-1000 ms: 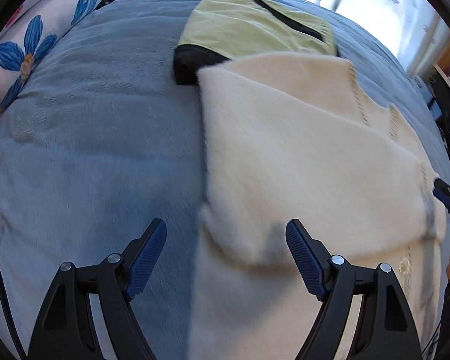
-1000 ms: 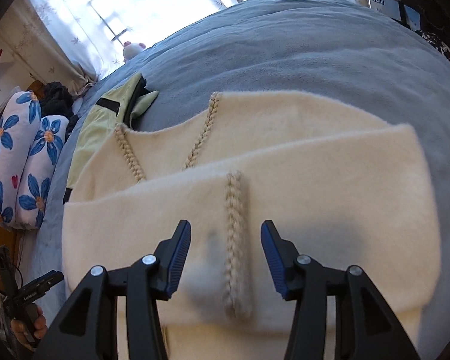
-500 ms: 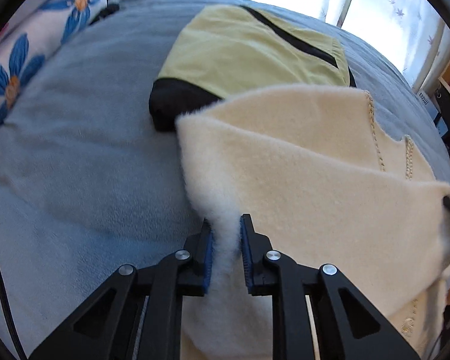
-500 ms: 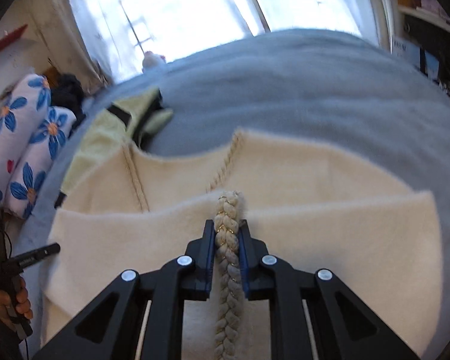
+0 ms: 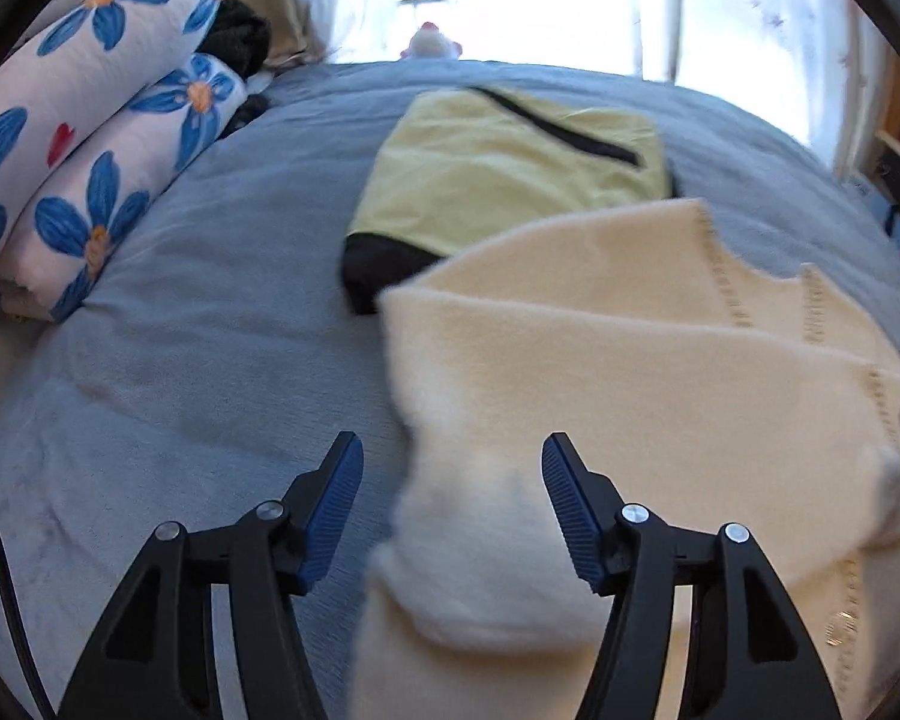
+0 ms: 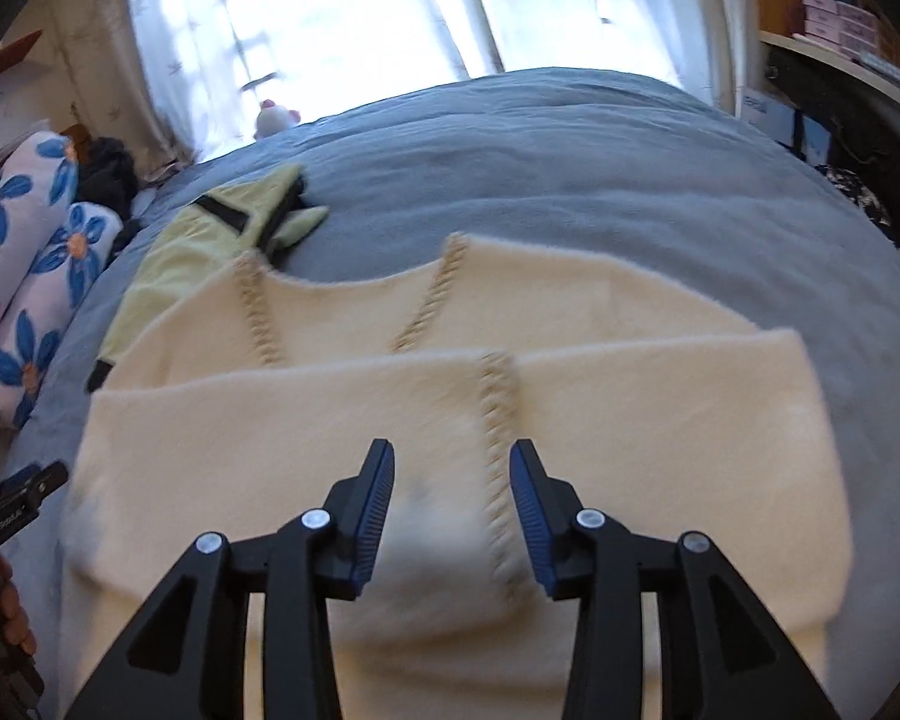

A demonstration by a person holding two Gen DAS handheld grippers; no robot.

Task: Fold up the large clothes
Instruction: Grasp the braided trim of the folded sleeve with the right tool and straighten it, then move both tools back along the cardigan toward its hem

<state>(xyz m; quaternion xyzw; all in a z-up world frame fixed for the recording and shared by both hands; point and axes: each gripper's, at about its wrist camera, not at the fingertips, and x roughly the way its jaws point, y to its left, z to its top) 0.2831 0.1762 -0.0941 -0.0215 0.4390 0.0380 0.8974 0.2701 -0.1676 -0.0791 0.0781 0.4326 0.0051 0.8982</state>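
A cream fleece garment [image 5: 630, 396] with braided tan trim lies on the blue bed, its lower part folded up over the body; it also shows in the right wrist view [image 6: 390, 420]. My left gripper [image 5: 453, 489] is open, its jaws on either side of the folded left edge. My right gripper [image 6: 452, 495] is open, its jaws astride the braided trim [image 6: 498, 420] at the fold's middle. Neither holds the cloth.
A folded yellow-green garment [image 5: 510, 168] with black trim lies just beyond the cream one. Flowered pillows [image 5: 90, 150] are stacked at the far left. The blue blanket [image 5: 180, 330] covers the bed. A window with curtains [image 6: 330, 18] is behind. Shelves [image 6: 840, 30] stand at the right.
Both grippers were shut on the cream garment half a second ago, left on its edge, right on the braid. Both have opened and let go; the fold now lies on the garment.
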